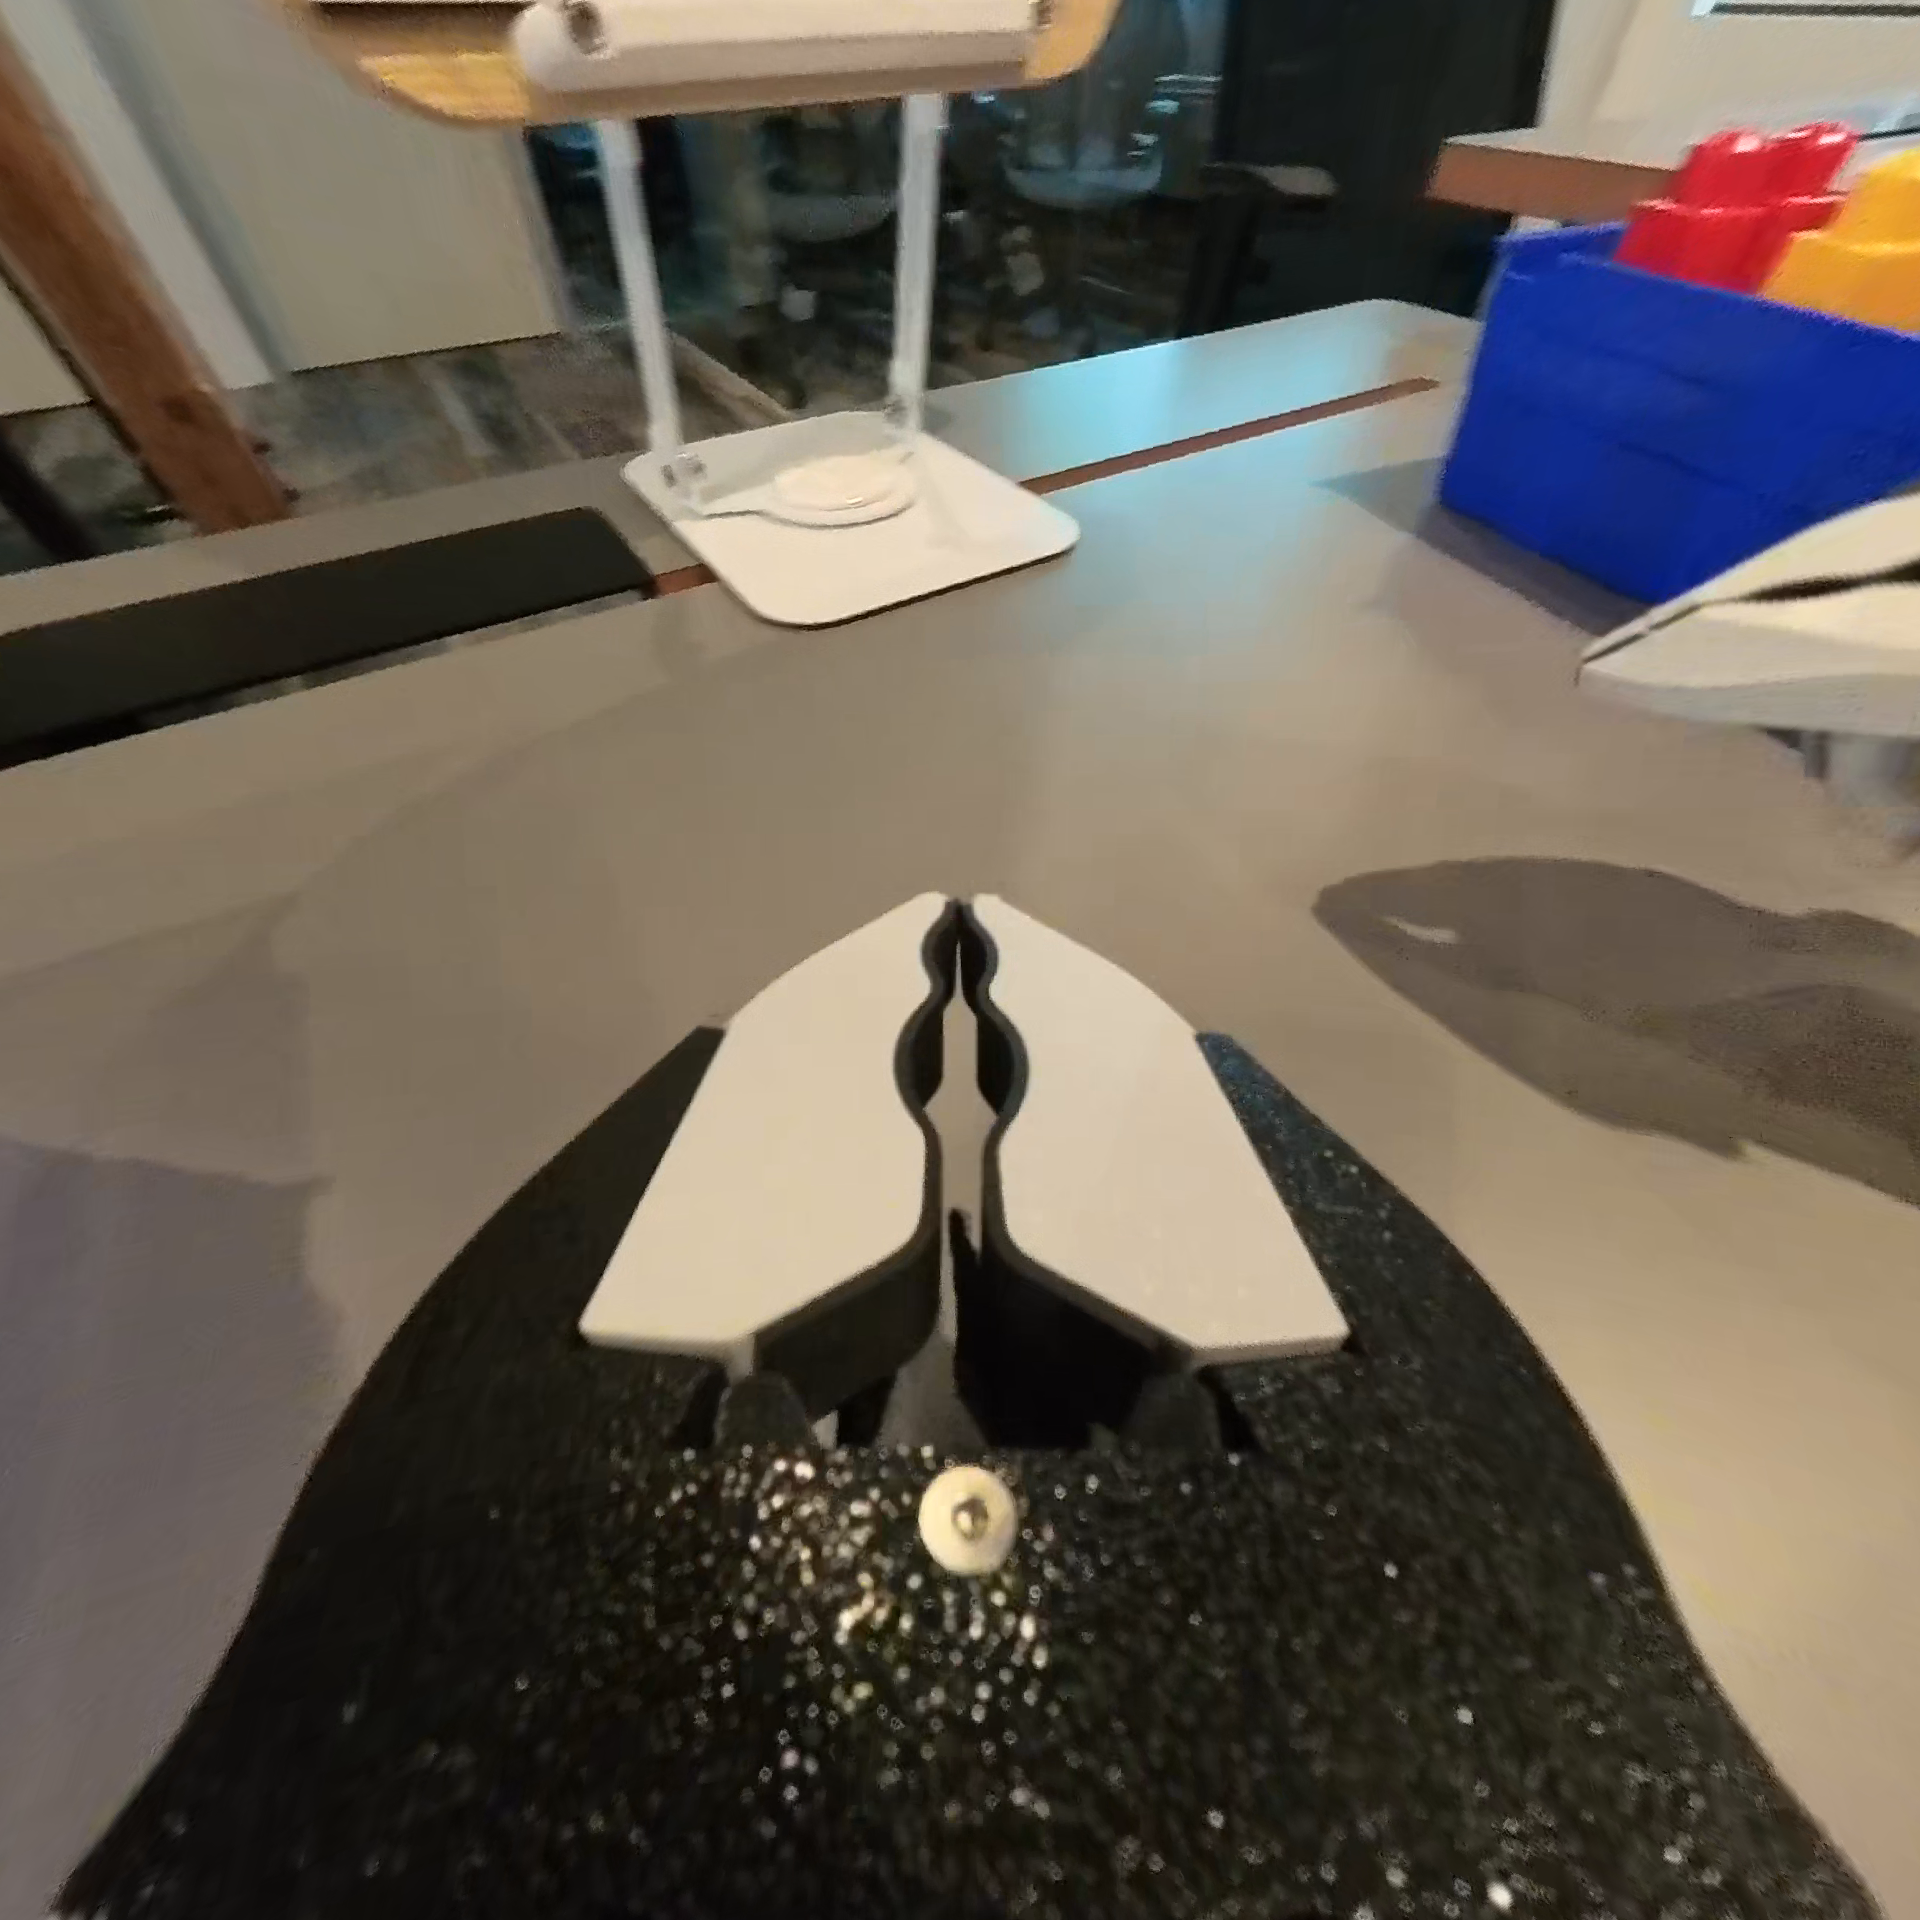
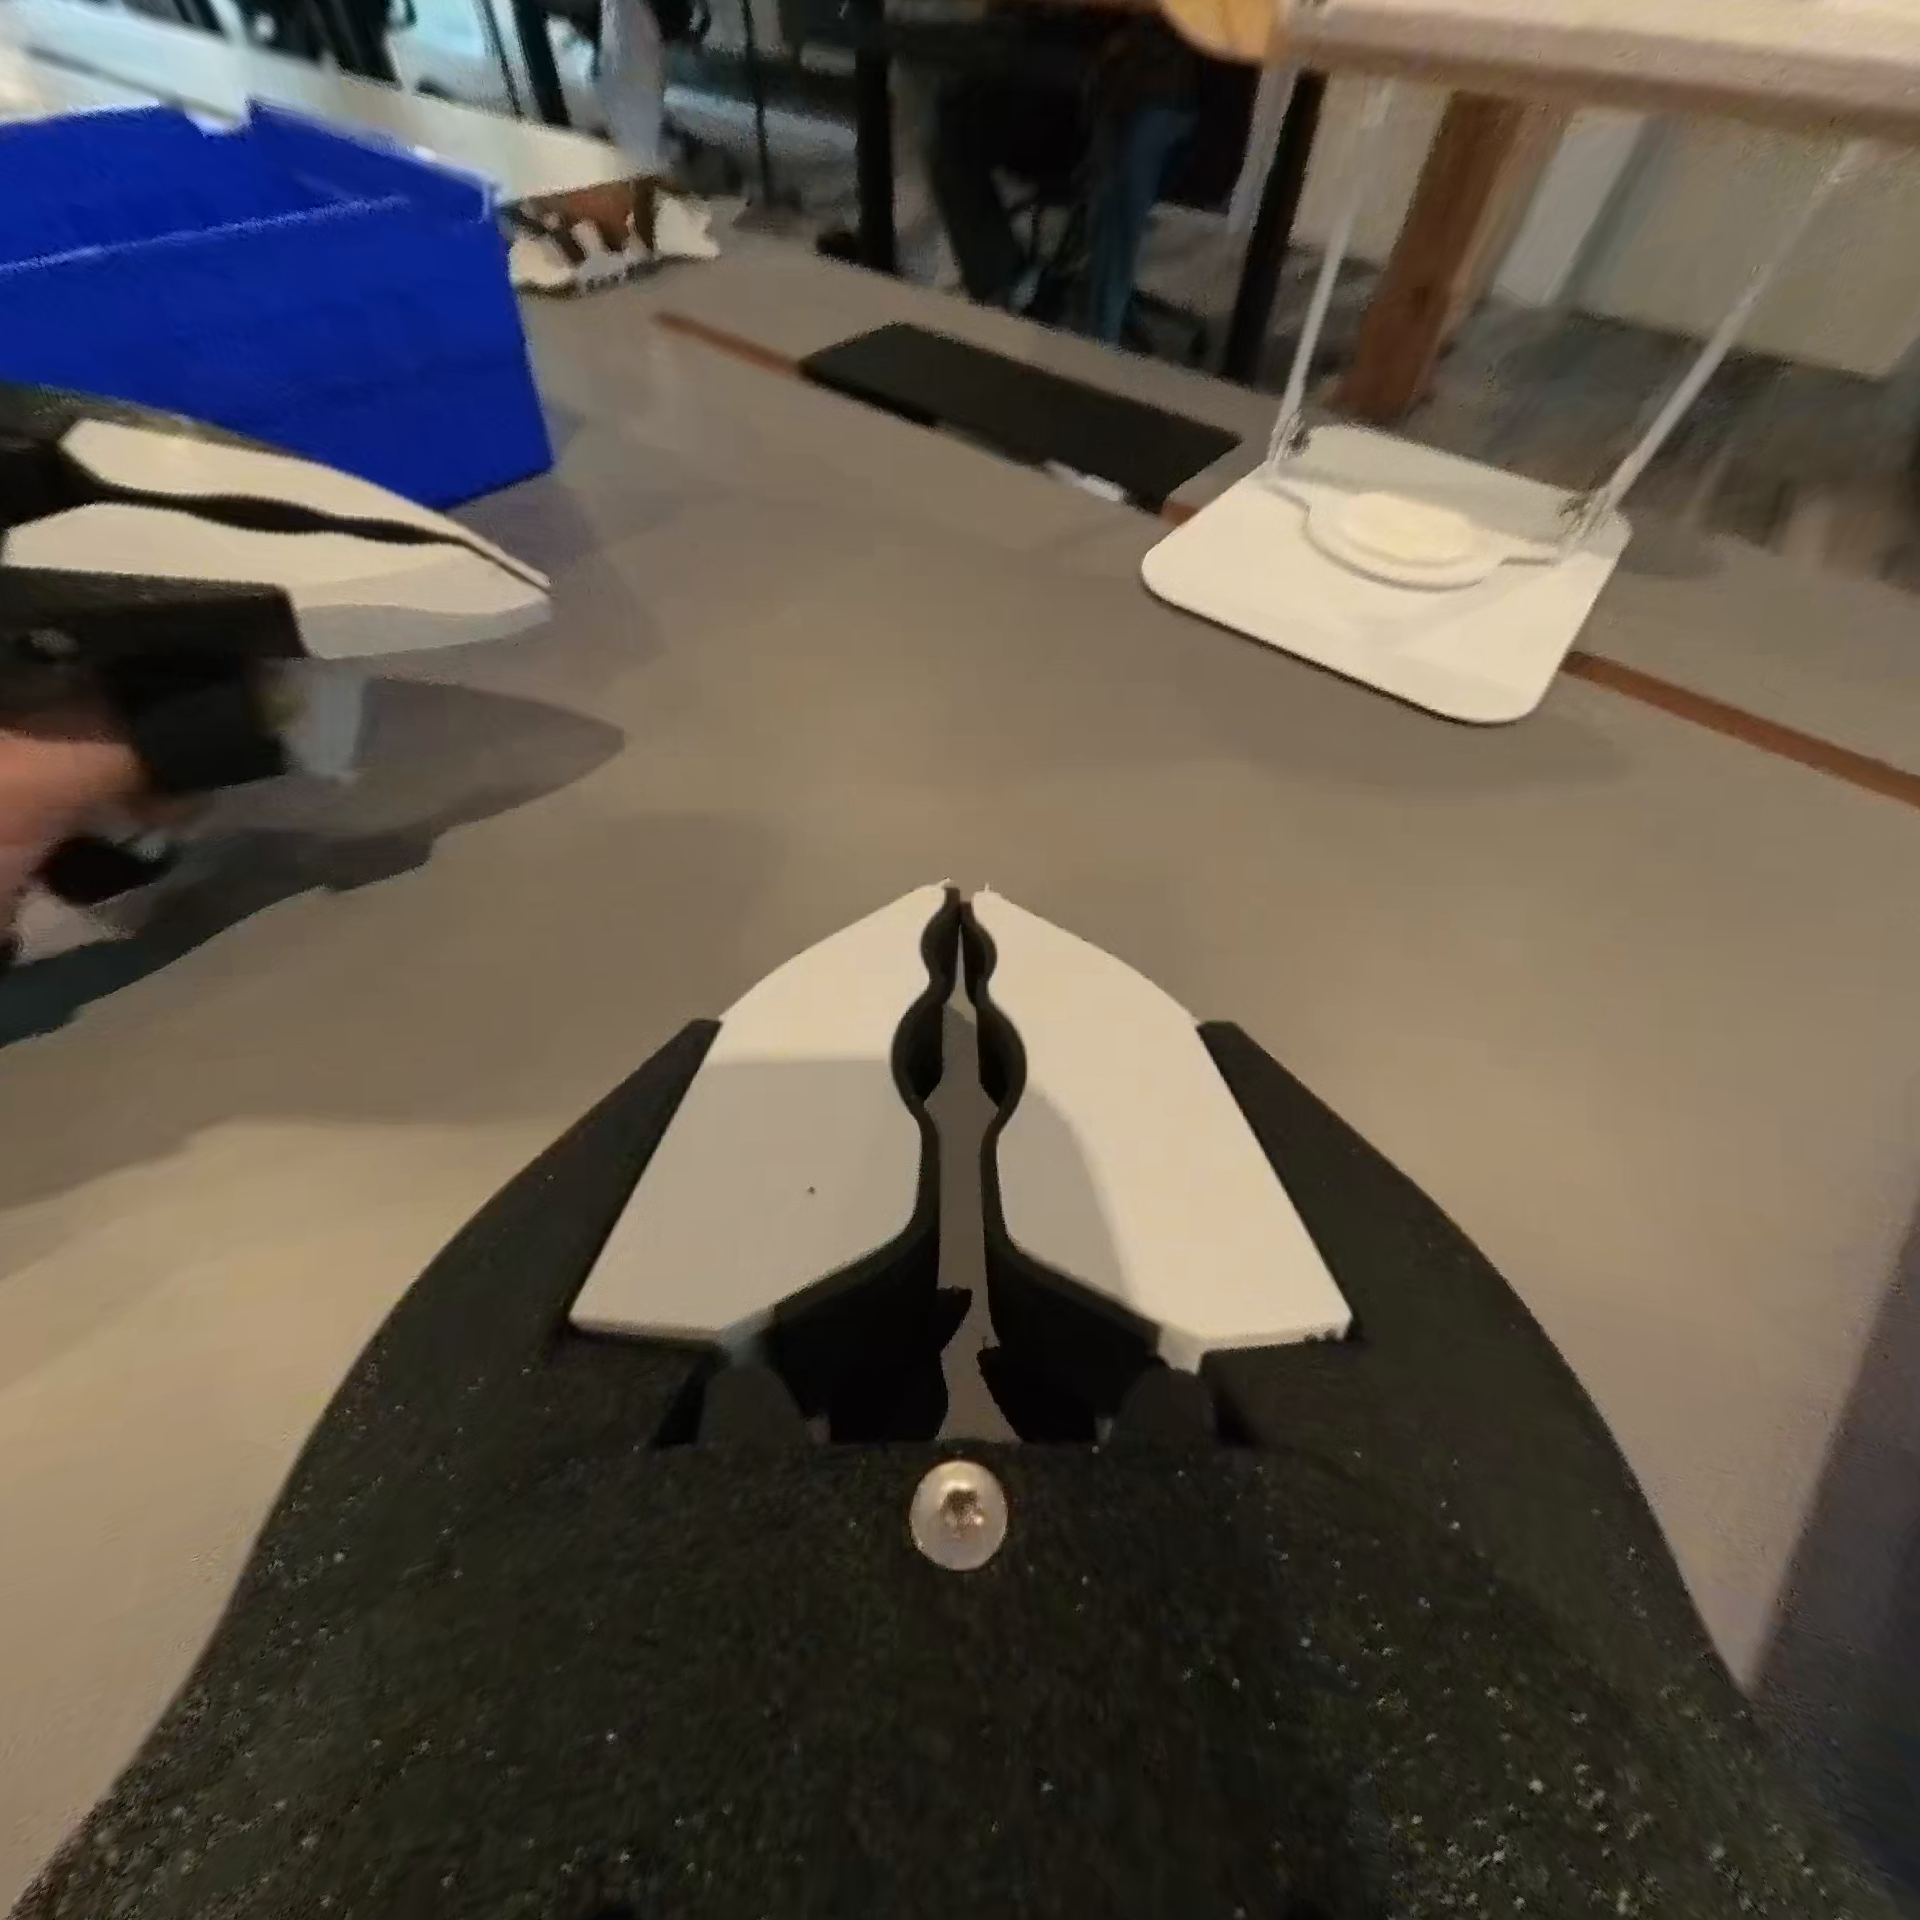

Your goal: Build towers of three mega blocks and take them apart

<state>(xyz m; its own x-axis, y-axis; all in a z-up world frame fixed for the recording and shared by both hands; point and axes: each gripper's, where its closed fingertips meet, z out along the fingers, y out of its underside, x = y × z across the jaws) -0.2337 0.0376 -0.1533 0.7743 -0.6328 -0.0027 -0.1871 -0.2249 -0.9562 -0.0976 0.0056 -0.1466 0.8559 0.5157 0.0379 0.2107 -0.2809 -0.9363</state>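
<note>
My left gripper (image 1: 961,902) is shut and empty above the grey table. My right gripper (image 2: 964,891) is shut and empty too. A blue bin (image 1: 1662,416) stands at the far right of the left wrist view and holds a red block (image 1: 1745,203) and a yellow block (image 1: 1860,249). The same blue bin (image 2: 260,312) shows at the upper left of the right wrist view, its contents hidden. The right gripper's tip (image 1: 1600,655) enters the left wrist view from the right. The left gripper (image 2: 525,577) shows at the left of the right wrist view, held by a hand.
A white stand base (image 1: 852,530) with clear legs sits at the table's far side; it also shows in the right wrist view (image 2: 1382,603). A black pad (image 1: 291,613) lies at the far left edge, and in the right wrist view (image 2: 1018,410). The table edge (image 2: 1766,1455) drops off at the right.
</note>
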